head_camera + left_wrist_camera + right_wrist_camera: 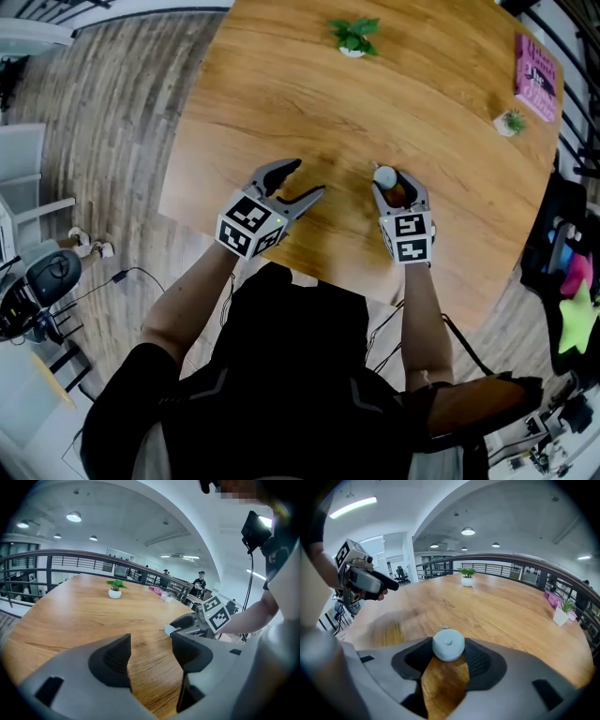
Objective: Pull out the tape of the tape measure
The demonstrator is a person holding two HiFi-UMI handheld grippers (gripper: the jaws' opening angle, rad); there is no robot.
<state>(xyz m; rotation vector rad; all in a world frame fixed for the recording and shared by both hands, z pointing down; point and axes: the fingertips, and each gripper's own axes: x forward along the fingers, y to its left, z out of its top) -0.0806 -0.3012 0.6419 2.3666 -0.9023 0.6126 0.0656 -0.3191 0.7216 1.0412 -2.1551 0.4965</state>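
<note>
A small round pale grey-blue tape measure [448, 645] sits on the wooden table [281, 103], between the tips of my right gripper [448, 657]. Both pads touch its sides, so that gripper is shut on it. A little metal tab [444, 626] sticks out of it on the far side. In the head view the tape measure [384, 175] shows at the right gripper's [397, 187] front. My left gripper [310, 178] hovers to its left, open and empty, a short gap away. The left gripper view shows its jaws [151, 656] wide apart, with the tape measure [169, 630] beyond them.
A potted plant [354, 36] stands at the table's far side. A second small plant [511, 122] and a pink book [536, 66] are at the far right. The table's near edge [309, 274] runs just under both grippers. An office chair [42, 277] is on the floor to the left.
</note>
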